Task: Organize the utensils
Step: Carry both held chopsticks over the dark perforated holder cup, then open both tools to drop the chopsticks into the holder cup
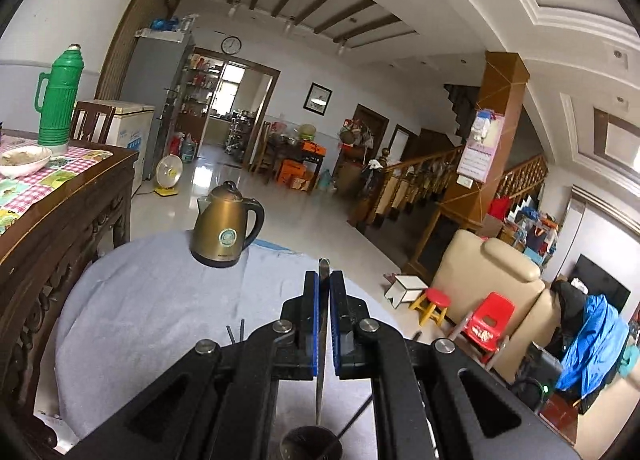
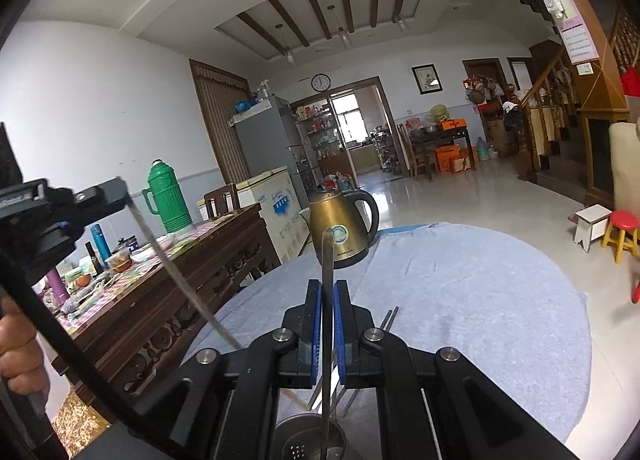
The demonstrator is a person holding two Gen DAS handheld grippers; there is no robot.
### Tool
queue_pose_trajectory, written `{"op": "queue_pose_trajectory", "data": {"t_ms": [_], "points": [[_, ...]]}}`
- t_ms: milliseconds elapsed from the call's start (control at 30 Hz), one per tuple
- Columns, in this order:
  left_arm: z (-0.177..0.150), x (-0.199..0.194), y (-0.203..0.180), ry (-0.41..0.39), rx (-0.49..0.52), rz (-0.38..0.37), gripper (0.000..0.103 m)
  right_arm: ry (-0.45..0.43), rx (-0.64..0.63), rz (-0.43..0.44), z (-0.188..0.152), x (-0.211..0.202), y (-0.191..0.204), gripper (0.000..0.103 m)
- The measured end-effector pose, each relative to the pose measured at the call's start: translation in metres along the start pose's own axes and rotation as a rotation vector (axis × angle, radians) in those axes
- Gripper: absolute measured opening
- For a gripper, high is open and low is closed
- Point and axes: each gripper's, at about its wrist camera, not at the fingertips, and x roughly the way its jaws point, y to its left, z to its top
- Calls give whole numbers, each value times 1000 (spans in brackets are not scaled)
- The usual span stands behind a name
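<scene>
My left gripper (image 1: 324,280) is shut on a thin metal utensil handle (image 1: 323,266) that runs down between the pads toward a metal holder cup (image 1: 310,442) at the bottom edge. My right gripper (image 2: 327,288) is shut on another flat metal utensil (image 2: 328,252), whose lower end hangs over a perforated metal holder cup (image 2: 308,440). The left gripper (image 2: 80,200) also shows at the left of the right wrist view, with its utensil (image 2: 180,280) slanting down toward the cup. Loose chopsticks (image 2: 390,318) lie on the grey cloth.
A round table under a grey cloth (image 2: 480,300) carries a bronze electric kettle (image 1: 226,222) at its far edge. A dark wooden table (image 1: 60,212) with a green thermos (image 1: 58,96) stands to the left. A sofa (image 1: 486,272) and small stools stand to the right.
</scene>
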Motion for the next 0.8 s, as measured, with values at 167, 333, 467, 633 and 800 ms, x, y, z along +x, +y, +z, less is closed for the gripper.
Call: {"op": "queue_pose_trajectory", "data": {"t_ms": [167, 333, 467, 633, 800], "points": [[-18, 1, -8, 36, 25, 25, 5, -7, 10, -6, 1, -4, -2, 7], [-43, 17, -7, 97, 39, 89, 5, 0, 17, -3, -2, -7, -3, 7], [-58, 27, -3, 145, 30, 129, 5, 12, 28, 2, -5, -6, -3, 7], [-68, 33, 1, 185, 33, 161, 5, 32, 40, 19, -10, -6, -3, 8], [-70, 28, 6, 199, 11, 167, 20, 53, 53, 46, -12, -7, -4, 18]]}}
